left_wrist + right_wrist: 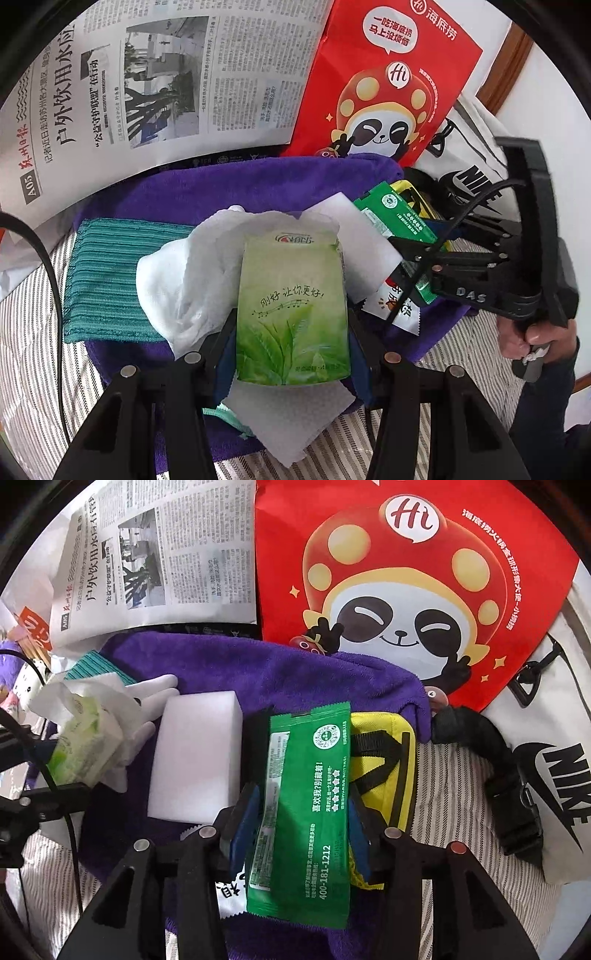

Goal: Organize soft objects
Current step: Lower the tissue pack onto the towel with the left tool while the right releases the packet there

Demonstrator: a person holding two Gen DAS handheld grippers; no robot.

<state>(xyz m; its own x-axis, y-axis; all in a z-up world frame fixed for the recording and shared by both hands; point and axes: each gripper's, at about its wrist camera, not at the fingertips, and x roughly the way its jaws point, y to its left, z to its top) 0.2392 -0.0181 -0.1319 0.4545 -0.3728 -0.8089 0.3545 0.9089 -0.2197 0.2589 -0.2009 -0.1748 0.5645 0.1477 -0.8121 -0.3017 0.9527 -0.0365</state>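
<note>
A green tissue pack stands between the blue pads of my left gripper, which is shut on it above the purple towel. White tissue spills from its far end. In the right wrist view the same pack shows at the left edge. A flat green sachet lies between the pads of my right gripper, unbent, with the jaws open beside its edges. It rests over a yellow pouch. A white sponge block lies on the towel to its left.
A teal cloth and a white glove lie on the towel. A newspaper, a red panda bag and a white Nike bag with a black strap ring the far side. Striped bedding lies underneath.
</note>
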